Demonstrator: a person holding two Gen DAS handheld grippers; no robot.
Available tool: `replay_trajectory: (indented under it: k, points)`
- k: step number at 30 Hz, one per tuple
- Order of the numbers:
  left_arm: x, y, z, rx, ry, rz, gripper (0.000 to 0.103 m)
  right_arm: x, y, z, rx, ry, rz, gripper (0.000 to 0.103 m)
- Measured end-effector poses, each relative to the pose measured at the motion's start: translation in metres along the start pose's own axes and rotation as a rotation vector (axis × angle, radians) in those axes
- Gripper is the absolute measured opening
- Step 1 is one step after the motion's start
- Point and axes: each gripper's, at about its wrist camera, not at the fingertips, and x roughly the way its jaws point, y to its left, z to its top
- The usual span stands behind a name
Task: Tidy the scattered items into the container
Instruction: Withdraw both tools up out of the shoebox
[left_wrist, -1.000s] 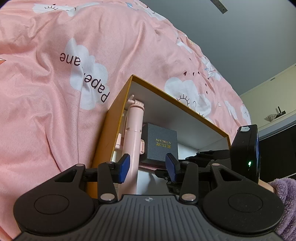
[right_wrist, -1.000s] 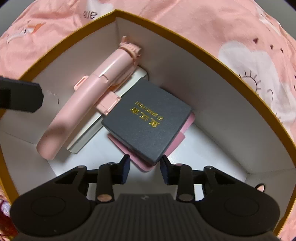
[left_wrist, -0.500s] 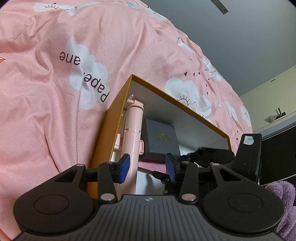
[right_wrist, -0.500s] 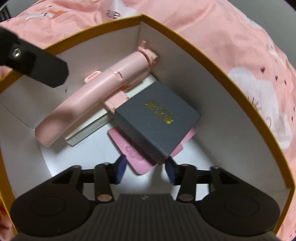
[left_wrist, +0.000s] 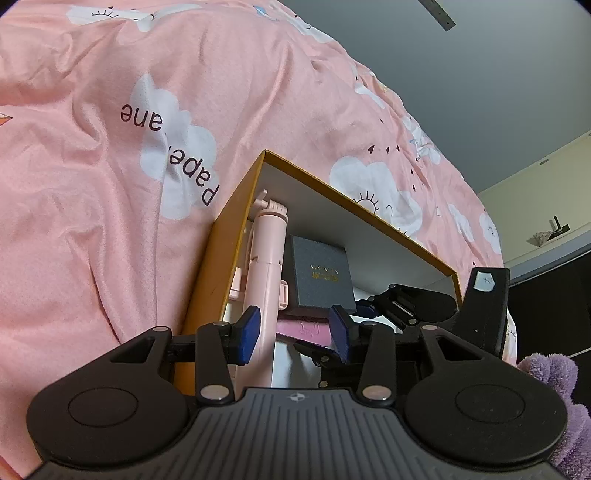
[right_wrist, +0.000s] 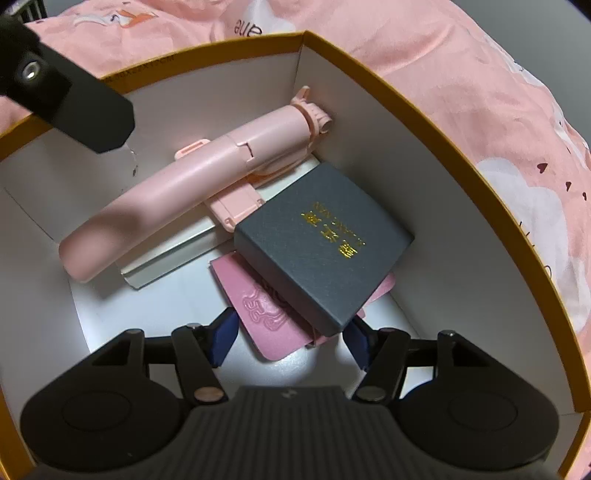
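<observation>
Right wrist: grey box (right_wrist: 325, 240) between gripper (right_wrist: 291, 338) fingers.

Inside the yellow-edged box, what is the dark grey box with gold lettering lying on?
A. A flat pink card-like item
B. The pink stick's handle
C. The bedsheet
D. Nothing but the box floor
A: in the right wrist view, the dark grey box overlaps the flat pink item, whose embossed end pokes out from beneath it.

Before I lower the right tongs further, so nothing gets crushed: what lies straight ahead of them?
Probably the pink booklet under the dark grey box; the opening right tongs straddle both, though depth is unclear.
</observation>
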Motion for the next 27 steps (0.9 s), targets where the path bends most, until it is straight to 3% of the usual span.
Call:
replay_trajectory:
  k: [10,14,24,27]
  points:
    - [0.001,-0.004,-0.001,0.008,0.003,0.007,0.048,-0.007,0.011,-0.009,0.01,-0.032,0.039,0.067]
    - [0.0,-0.005,-0.003,0.017,0.002,0.01,0.048,-0.009,0.026,-0.009,0.008,-0.013,0.033,0.077]
    - [-0.009,-0.013,-0.008,0.06,0.004,0.004,0.048,-0.043,0.045,-0.013,0.01,-0.032,0.003,0.076]
    - [-0.013,-0.022,-0.012,0.106,-0.001,0.023,0.048,-0.056,0.025,0.004,-0.002,-0.031,-0.012,0.076]
